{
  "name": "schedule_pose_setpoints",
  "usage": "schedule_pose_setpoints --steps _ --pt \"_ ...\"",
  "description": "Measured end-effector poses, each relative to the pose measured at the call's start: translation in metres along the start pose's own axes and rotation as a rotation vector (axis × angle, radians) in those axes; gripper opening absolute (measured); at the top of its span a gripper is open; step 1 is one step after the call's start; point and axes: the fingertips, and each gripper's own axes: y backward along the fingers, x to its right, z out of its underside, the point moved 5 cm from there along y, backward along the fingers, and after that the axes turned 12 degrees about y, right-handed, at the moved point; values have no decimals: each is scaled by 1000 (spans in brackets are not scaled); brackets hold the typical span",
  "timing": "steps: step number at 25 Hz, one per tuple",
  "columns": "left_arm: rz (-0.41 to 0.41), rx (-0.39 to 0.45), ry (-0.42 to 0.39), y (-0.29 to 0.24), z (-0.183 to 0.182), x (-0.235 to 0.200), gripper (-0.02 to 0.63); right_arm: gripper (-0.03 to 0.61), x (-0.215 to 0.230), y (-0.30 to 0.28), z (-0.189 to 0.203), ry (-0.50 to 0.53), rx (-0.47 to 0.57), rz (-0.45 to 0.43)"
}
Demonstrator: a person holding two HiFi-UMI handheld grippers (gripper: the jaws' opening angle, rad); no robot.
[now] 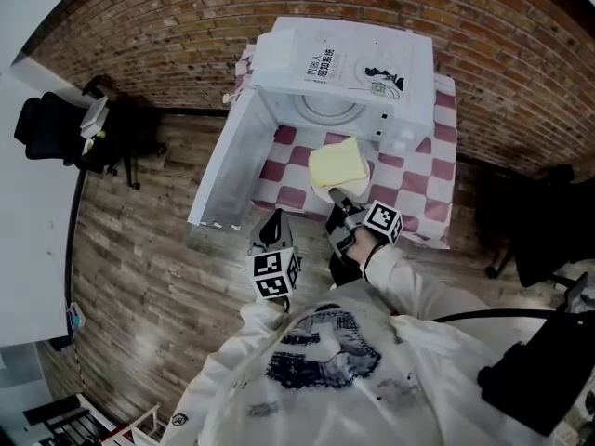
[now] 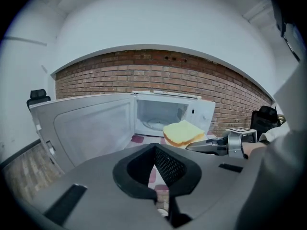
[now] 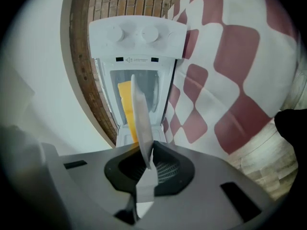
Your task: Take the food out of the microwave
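Observation:
A slice of yellow food (image 1: pixel 337 163) lies on a white plate (image 1: pixel 323 193), held out in front of the open white microwave (image 1: pixel 344 68). My right gripper (image 1: pixel 346 214) is shut on the plate's near rim. In the right gripper view the plate (image 3: pixel 140 114) stands edge-on between the jaws, with the food (image 3: pixel 125 104) beside it and the microwave (image 3: pixel 136 37) behind. My left gripper (image 1: pixel 272 219) hangs below the open door (image 1: pixel 223 165), its jaws together and holding nothing. The left gripper view shows the food (image 2: pixel 183 132), the right gripper (image 2: pixel 201 146) and the empty cavity (image 2: pixel 160 114).
The microwave stands on a table with a red and white checked cloth (image 1: pixel 437 175). Its door swings out to the left over the wooden floor (image 1: pixel 139 249). A black office chair (image 1: pixel 56 128) stands far left, a brick wall (image 1: pixel 521 54) behind.

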Motion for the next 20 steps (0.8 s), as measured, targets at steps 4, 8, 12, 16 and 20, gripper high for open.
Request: schedule_pose_setpoints --steps 4,8,12,16,20 --pt "6 8 2 23 12 4 8 29 -5 31 17 -3 0 -4" --pt "10 26 -11 43 22 10 9 29 -18 59 33 -11 -5 -28" --pt "19 51 -37 64 30 19 8 29 -31 83 46 -14 -13 -61" --pt "29 68 -36 85 36 25 8 29 -44 108 57 5 -25 -68" --pt "38 86 -49 104 38 32 8 29 -58 132 69 4 -38 -86"
